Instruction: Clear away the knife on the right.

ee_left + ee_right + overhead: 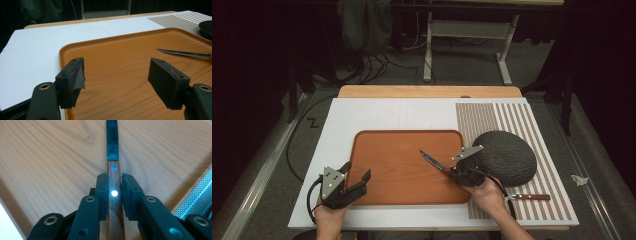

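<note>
Table first: a white board covers it, with a striped mat on the right side and an orange tray in the middle. Beside the tray, on the mat, sits a big dark melon. Over the tray's right part, the right gripper clamps a knife by its wooden handle, blade pointing across the tray. The left gripper hovers at the tray's left edge, jaws wide apart and empty. A second knife lies on the mat. My worry: the round melon could roll under the blade unless the free gripper steadies it.
</note>
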A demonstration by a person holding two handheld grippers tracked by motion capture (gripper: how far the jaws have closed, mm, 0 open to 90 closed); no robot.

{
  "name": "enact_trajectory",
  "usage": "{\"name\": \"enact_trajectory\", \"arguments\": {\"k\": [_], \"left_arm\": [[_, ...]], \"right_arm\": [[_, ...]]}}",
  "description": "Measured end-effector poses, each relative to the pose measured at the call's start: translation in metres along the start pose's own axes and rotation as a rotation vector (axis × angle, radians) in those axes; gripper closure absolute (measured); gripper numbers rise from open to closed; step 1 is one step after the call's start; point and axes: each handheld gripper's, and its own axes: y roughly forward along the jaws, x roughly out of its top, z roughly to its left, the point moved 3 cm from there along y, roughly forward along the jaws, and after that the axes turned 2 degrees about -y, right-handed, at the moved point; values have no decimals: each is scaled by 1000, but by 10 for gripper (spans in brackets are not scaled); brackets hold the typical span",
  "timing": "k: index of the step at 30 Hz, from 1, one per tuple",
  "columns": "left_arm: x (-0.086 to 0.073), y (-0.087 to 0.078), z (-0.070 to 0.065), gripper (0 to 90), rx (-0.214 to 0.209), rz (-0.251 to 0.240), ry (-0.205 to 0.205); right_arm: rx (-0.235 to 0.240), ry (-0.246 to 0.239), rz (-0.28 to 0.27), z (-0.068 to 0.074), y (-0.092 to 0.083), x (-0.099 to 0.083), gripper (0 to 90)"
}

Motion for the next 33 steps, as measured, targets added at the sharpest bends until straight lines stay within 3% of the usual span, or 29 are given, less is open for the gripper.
{"name": "enact_trajectory", "arguments": {"k": [14,18,23,28,33], "left_arm": [[0,0,0,296,-3,1,0],[0,0,0,296,-4,0,0],[0,0,0,296,-4,0,-1],[0,1,0,296,-2,1,0],[0,1,0,296,0,4,1]], "right_arm": [[-9,-15,24,4,7,-4,766],[-14,-18,25,4,6,-4,717],[-22,-16,-14,3,2,-2,679],[-11,-23,-71,4,-3,1,761],[9,-60,-90,10,-2,5,840]]}}
